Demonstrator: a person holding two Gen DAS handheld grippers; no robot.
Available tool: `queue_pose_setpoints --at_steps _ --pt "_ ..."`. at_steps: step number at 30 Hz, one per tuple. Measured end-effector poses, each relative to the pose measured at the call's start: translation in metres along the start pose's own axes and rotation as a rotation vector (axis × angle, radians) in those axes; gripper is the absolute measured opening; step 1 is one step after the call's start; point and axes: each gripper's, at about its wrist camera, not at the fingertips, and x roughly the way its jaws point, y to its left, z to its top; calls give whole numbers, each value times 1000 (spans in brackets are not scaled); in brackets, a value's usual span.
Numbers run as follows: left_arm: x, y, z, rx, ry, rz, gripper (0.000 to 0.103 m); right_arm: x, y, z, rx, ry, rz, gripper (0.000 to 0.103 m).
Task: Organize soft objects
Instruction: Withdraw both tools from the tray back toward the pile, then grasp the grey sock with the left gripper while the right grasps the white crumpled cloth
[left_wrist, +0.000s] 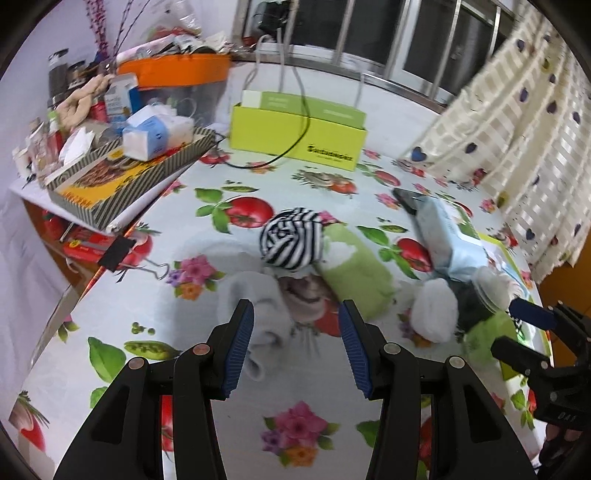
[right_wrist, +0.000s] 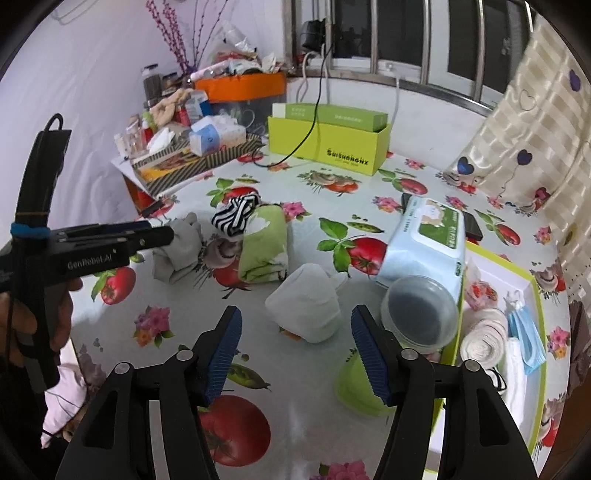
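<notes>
Soft items lie on the fruit-print tablecloth: a grey sock (left_wrist: 255, 314) (right_wrist: 177, 251), a striped black-and-white roll (left_wrist: 290, 238) (right_wrist: 236, 214), a green folded cloth (left_wrist: 354, 273) (right_wrist: 264, 247) and a white rolled sock (left_wrist: 434, 314) (right_wrist: 306, 306). My left gripper (left_wrist: 295, 328) is open, its left finger over the grey sock. My right gripper (right_wrist: 295, 343) is open, just short of the white roll. A lime-rimmed tray (right_wrist: 532, 284) at right holds a beige roll (right_wrist: 484, 339), a blue mask (right_wrist: 526, 339) and white cloth.
A wet-wipes pack (right_wrist: 424, 240) and a clear lidded tub (right_wrist: 421, 314) lean at the tray's edge. A lime box (right_wrist: 328, 147) stands at the back. Cluttered boxes (left_wrist: 122, 170) fill the back left. A curtain (right_wrist: 535, 129) hangs at right.
</notes>
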Motion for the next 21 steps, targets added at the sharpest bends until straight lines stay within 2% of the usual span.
queue_pose_setpoints --at_steps 10,21 --pt "28 24 0 -33 37 37 52 27 4 9 -50 52 -11 66" --pt "56 25 -2 -15 86 47 52 60 3 19 -119 152 -42 66"
